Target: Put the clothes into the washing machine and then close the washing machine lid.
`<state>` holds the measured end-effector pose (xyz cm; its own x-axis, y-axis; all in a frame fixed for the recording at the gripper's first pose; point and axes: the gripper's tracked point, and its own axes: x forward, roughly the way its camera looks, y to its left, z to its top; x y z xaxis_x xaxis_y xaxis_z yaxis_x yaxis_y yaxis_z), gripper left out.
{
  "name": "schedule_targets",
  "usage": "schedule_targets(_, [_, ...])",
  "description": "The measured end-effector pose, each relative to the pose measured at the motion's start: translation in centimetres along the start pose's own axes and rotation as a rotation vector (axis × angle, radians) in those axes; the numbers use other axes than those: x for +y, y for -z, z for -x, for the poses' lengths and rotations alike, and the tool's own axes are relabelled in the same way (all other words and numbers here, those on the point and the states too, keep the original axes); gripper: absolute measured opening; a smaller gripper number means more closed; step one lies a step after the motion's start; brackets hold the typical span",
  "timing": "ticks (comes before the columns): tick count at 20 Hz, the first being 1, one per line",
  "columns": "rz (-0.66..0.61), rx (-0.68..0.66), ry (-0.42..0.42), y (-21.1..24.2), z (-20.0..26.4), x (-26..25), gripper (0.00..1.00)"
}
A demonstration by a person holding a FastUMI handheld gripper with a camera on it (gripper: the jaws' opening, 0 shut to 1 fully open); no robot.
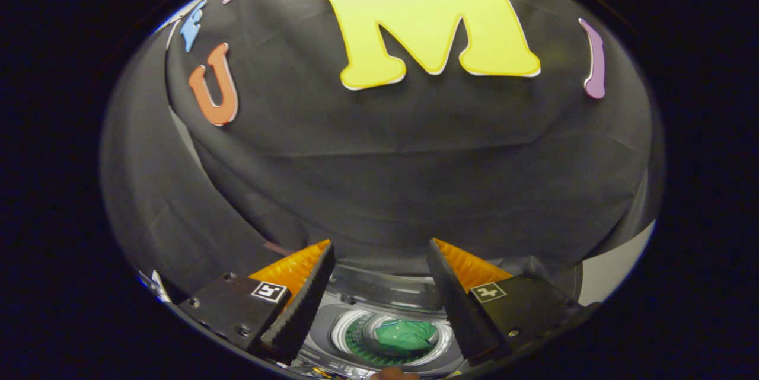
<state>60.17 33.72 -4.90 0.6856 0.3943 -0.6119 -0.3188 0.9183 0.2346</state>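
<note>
The left jaw stands at an angle, its inner face ridged, with a small square marker on the block behind it. A wide gap lies between it and the right jaw, so the gripper (379, 303) is open and holds nothing. In that gap, below and a little beyond the fingertips, sits the washing machine (388, 300), seen from above with its top opening uncovered. Its round drum (356, 341) shows a pale ring around a darker perforated wall. Inside the drum lies a crumpled green garment (406, 334), closer to the right jaw than to the left, touching neither. The right jaw mirrors the left, with its own marker on its block. Beyond both jaws hangs the black cloth wall (379, 178), draped in soft folds.
</note>
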Motion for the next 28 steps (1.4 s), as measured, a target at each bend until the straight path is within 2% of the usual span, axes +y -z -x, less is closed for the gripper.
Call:
schedule_targets(4, [-0.027, 0.049, 0.023, 0.9, -4.1, 0.2, 0.98])
schedule_targets(11, [-0.031, 0.074, 0.093, 2.5, -6.2, -1.1, 0.97])
schedule_targets(24, [-0.003, 0.052, 0.090, 4.4, -4.0, -0.5, 0.98])
schedule_targets(28, [0.019, -0.013, 0.087, 4.6, -3.2, -0.2, 0.98])
